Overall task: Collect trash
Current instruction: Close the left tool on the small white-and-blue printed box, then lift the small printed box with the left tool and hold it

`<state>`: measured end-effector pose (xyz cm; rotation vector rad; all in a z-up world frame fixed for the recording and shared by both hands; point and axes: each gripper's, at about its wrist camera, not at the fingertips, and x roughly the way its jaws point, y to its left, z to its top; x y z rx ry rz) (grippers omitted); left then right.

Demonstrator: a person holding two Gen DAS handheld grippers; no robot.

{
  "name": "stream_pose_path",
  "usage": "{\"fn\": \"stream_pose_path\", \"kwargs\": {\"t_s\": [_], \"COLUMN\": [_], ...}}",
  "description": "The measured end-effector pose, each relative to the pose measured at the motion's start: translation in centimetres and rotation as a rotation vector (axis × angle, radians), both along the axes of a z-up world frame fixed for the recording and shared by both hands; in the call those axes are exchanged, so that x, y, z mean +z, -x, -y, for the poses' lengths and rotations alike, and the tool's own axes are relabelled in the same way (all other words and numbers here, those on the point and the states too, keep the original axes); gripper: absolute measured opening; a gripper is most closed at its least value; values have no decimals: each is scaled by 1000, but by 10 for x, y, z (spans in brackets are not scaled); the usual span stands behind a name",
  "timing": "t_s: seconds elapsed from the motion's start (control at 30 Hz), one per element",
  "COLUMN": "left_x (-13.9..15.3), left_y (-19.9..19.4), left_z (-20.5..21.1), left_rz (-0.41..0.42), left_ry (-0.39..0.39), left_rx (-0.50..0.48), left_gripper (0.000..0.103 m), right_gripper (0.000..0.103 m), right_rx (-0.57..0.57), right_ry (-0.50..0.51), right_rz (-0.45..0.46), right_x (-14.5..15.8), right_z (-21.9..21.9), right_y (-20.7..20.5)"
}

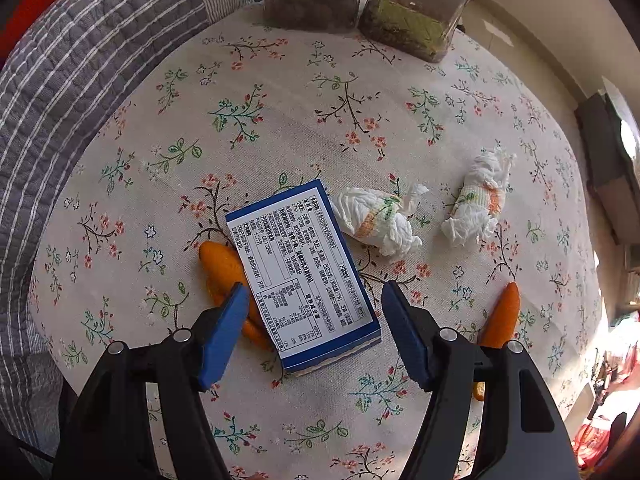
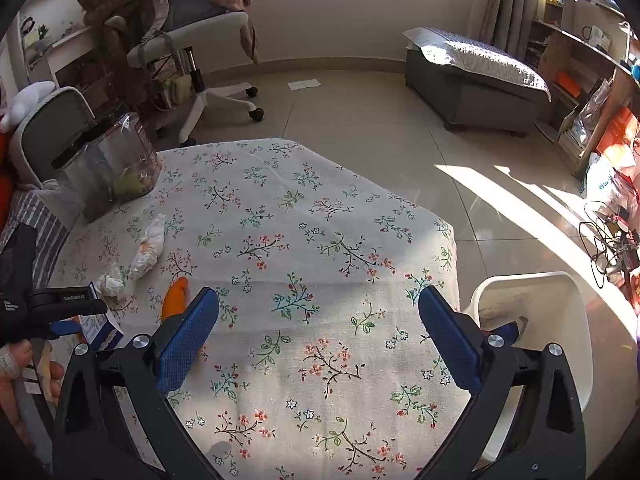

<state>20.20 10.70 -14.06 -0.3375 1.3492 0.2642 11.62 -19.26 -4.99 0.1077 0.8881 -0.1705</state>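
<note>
The left gripper (image 1: 316, 332) points steeply down at the flowered tablecloth (image 1: 280, 120), its blue pads spread on either side of a blue-and-white printed carton (image 1: 304, 276) that lies flat between them; neither pad presses on the carton, so nothing is gripped. Under the carton's left edge sit pieces of orange peel (image 1: 222, 266), partly hidden by the left pad. Beyond the carton's far right corner lies a crumpled tissue (image 1: 376, 218), and just beside that a second crumpled tissue (image 1: 478, 208). Another strip of orange peel (image 1: 502, 314) rests behind the right finger, nearer the tabletop's right edge. At the far edge of the tabletop stand two clear containers (image 1: 416, 12), one with dark contents and one with greenish contents, and a grey striped quilt (image 1: 60, 100) borders the left side. The right gripper (image 2: 318, 328) hovers over bare cloth near the tabletop's right edge, its jaws wide apart and holding nothing. Just past that edge, below table height, stands a cream plastic bin (image 2: 560, 320). A hand (image 2: 24, 364) shows at the left of that view.
</note>
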Motion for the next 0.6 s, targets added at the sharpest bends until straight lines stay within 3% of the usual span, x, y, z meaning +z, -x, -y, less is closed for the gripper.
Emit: {"fn": "stream_pose_path", "kwargs": {"t_s": [0.23,0.4,0.5,0.6], "left_x": [-10,-14,0,20], "left_y": [-5,-4,1,8], "left_z": [2,11,4,-3], "left_rz": [-2,2,50,105], "left_ry": [-39,-97,0,76], "left_rx": [16,-48,-48,-54], "left_gripper": [69,66,58,58], "right_gripper": [96,96,96,96], "right_rx": [-1,15,11,13], "right_ry": [-2,10,5,2], "right_rz": [-10,-15,-11,-14], "right_x": [-3,-4,-3,-4], "right_z": [1,-4,-3,-4], "right_y": [-1,-1,-1,-1]}}
